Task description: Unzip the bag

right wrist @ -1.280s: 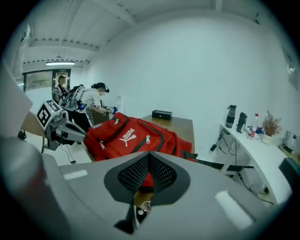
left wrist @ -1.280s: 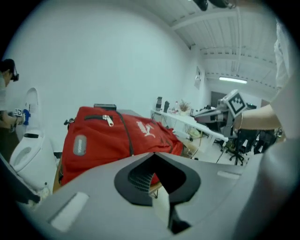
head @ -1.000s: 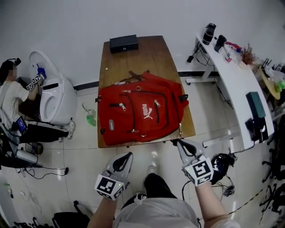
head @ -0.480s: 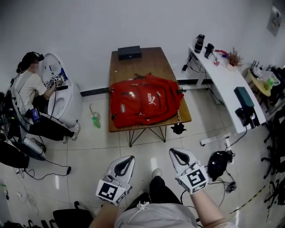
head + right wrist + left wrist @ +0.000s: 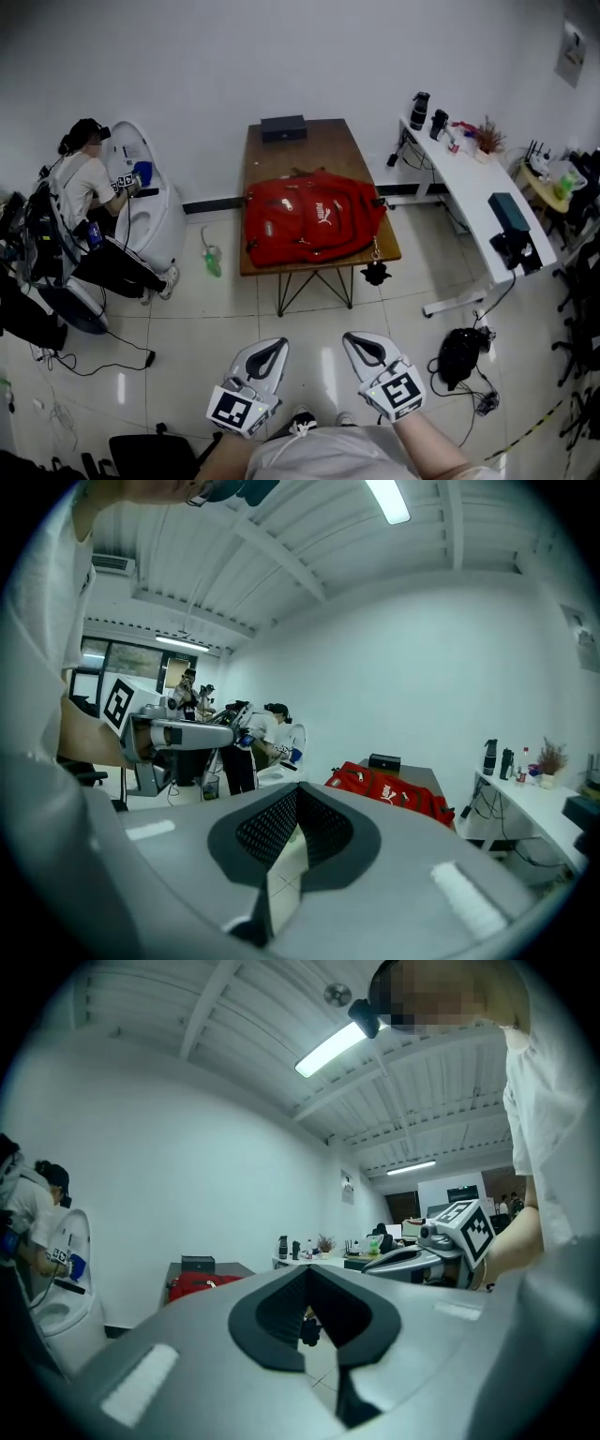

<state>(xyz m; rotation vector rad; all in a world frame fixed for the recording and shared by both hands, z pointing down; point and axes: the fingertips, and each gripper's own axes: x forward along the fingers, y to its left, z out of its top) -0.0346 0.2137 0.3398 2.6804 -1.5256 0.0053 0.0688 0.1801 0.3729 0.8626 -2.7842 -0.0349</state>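
Observation:
The red backpack [image 5: 314, 223] lies flat on the wooden table [image 5: 319, 141], far ahead of me across the tiled floor. It also shows small in the left gripper view as the red backpack [image 5: 192, 1285], and in the right gripper view as the red backpack [image 5: 394, 787]. My left gripper [image 5: 272, 345] and right gripper [image 5: 361, 342] are held close to my body, side by side, well short of the table. Both are shut with nothing between the jaws. Neither touches the bag.
A black box [image 5: 283, 127] sits at the table's far end. A white desk [image 5: 469, 178] with bottles stands at the right, a black bag [image 5: 459, 352] on the floor near it. At the left a person [image 5: 84, 187] crouches by a white pod [image 5: 155, 202]. A green bottle [image 5: 214, 262] lies on the floor.
I have backed away from the table: the backpack and table now look smaller and farther off. Both grippers have drawn back toward my body, the right one away from the table's near corner.

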